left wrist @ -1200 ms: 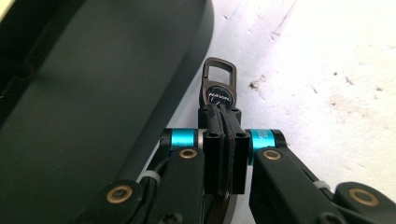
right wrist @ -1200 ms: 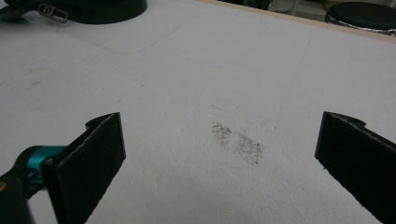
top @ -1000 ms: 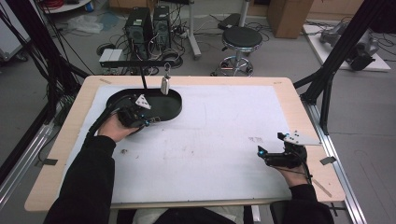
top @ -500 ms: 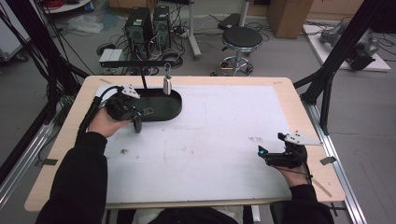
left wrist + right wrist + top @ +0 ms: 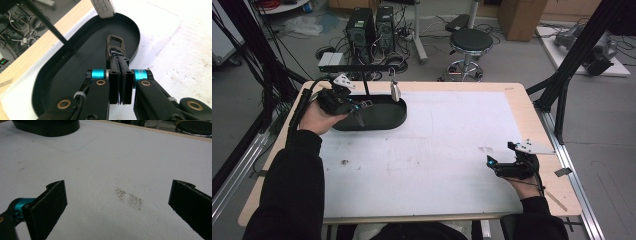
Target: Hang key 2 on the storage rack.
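My left gripper (image 5: 362, 105) hovers over the left end of a black oval tray (image 5: 384, 121), jaws shut on the dark strap of a keychain. Its metal carabiner clip (image 5: 115, 48) sticks out past the fingertips, above the tray floor (image 5: 62, 75). A silver key fob (image 5: 395, 91) hangs from a thin black stand (image 5: 364, 82) at the tray's far side, and appears close above the clip (image 5: 103, 7) in the left gripper view. My right gripper (image 5: 491, 163) rests near the table's right front, its jaws wide open (image 5: 117, 195) over bare white mat.
The white mat (image 5: 437, 145) covers most of the wooden table (image 5: 517, 95). A faint grey smudge (image 5: 128, 198) lies between the right jaws. The stand's slanted rod (image 5: 50, 27) crosses left of the clip. A stool (image 5: 469, 42) and computers (image 5: 372, 25) stand beyond the table.
My left gripper has lifted off the tray and drifted towards the table's far left corner, carrying the keychain. The right gripper has stayed put.
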Action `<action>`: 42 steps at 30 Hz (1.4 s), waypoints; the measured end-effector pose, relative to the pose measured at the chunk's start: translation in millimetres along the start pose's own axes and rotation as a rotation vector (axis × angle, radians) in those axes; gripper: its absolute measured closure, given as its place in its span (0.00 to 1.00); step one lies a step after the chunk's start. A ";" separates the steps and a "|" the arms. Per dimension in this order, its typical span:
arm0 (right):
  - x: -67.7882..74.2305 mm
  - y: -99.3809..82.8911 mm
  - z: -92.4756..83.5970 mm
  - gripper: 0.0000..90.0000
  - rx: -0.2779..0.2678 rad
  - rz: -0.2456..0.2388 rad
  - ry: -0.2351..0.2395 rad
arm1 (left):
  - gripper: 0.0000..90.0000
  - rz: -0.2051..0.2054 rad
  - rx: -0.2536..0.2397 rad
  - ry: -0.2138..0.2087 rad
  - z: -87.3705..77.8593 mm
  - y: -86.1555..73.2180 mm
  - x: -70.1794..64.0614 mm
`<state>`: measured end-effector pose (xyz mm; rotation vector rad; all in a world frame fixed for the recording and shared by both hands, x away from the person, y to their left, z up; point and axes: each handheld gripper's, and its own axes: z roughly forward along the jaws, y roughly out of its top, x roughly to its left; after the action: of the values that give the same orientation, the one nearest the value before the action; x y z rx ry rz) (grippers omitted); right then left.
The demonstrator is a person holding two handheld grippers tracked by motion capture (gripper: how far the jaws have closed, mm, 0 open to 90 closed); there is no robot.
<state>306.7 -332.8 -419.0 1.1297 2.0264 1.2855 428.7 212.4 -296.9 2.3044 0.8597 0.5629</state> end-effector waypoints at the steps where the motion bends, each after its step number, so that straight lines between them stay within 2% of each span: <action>1: 0.1 0.1 -0.2 0.01 0.001 0.010 0.001 | 0.97 -0.003 -0.001 0.003 -0.7 0.8 1.3; 9: -1.6 0.1 -0.7 0.01 -0.004 0.020 0.003 | 0.97 -0.030 -0.052 0.022 -13.4 10.6 15.5; 13: -1.2 -1.2 -0.6 0.01 0.001 0.012 -0.004 | 0.97 -0.028 -0.081 0.035 -18.5 18.4 20.0; 17: -1.0 -1.7 -2.3 0.01 -0.005 0.017 -0.010 | 0.97 -0.019 -0.081 0.053 -20.3 26.9 24.5; 20: -2.0 -1.9 -2.3 0.01 -0.006 0.015 -0.009 | 0.97 -0.020 -0.093 0.048 -21.6 33.3 27.7; 25: -2.9 -2.5 -2.2 0.01 0.001 0.027 -0.006 | 0.97 0.003 -0.068 0.054 -19.9 45.2 32.0; 30: -2.7 -2.9 -3.8 0.01 -0.002 0.029 -0.003 | 0.97 -0.015 -0.090 0.049 -17.3 49.9 31.7; 33: -2.4 -3.2 -2.6 0.01 0.004 0.019 -0.003 | 0.97 -0.027 -0.120 0.049 -17.2 52.1 32.5; 39: -3.7 -3.3 -2.4 0.01 0.005 0.018 -0.010 | 0.97 -0.056 -0.117 0.086 -13.3 53.3 41.2; 42: -3.7 -3.4 -2.8 0.01 0.004 0.026 -0.010 | 0.97 -0.075 -0.116 0.081 -9.3 52.9 43.8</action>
<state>305.3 -338.0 -421.0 1.1656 2.0147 1.2861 477.1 214.4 -247.3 2.1479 0.9233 0.6591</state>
